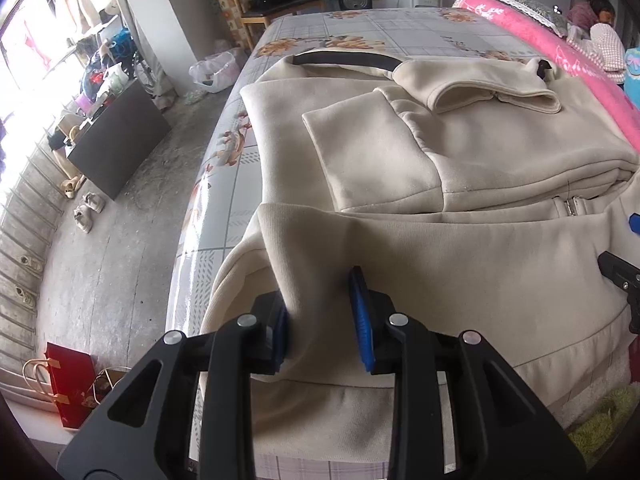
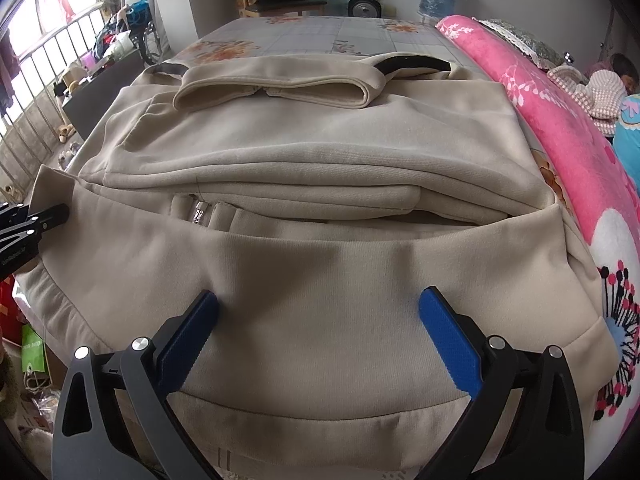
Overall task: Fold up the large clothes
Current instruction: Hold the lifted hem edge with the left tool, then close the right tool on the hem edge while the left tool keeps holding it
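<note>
A bed [image 1: 360, 28] with a floral sheet fills a cluttered bedroom, a pink blanket [image 2: 560, 128] along its far side. The beige jacket [image 2: 320, 152] lies half folded just ahead. The left hand-held gripper [image 1: 320, 320] pinches a ridge of hem; the right hand-held gripper [image 2: 320, 332] hangs apart above it. A lopsided lift would probably skew the fold.

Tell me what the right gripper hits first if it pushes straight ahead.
Probably the right gripper, jaws open, first meets the beige fleece jacket's near folded-up hem panel; depth is unclear.
</note>
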`<state>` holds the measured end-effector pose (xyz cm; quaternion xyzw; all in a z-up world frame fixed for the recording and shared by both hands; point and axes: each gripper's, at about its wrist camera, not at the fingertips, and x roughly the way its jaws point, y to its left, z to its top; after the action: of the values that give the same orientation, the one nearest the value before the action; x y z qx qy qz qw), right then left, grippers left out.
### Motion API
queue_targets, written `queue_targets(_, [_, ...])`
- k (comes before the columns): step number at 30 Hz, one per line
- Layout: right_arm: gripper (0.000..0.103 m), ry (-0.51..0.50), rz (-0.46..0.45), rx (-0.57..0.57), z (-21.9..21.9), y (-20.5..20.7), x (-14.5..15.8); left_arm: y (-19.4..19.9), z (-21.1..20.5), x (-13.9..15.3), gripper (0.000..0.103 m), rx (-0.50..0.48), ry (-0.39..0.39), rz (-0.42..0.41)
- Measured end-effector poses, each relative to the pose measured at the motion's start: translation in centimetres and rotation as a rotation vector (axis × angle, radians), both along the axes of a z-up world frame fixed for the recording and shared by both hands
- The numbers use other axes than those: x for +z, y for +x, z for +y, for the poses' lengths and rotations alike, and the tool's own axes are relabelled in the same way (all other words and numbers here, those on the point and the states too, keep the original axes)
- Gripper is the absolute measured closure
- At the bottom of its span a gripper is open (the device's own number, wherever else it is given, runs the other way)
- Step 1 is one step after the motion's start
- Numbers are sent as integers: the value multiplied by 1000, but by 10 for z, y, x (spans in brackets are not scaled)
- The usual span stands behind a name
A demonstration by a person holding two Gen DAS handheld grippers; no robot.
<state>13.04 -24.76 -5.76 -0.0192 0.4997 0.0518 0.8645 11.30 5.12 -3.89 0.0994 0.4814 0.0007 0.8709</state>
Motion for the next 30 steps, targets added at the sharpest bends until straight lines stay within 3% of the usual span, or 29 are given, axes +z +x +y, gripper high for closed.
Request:
queue_targets(5, [6,25,34,15,-6,3,6,0,-3,1,76,11,20,7])
queue_targets(8, [6,40,-20,-12,-17,0,17,1,-5,0,76,15,31,11])
queue_targets(13, [6,62,-34,-28,-41,-9,25,0,-8,0,76,19,55,10])
queue_targets(17, [7,56,-92,-83,-84,-20,47,0,-8,1,76,29,46,15])
queue_targets(20, [14,69,-100,-141,-119,-17,57,0,-8,0,76,31,49,16])
queue_targets(25, [39,163,-41,-178,-153,-1,50,1,-10,0,76,30,60,15])
queue_targets(30, [48,216,12,-166,-158,15,38,1,-11,-1,76,32,72,12])
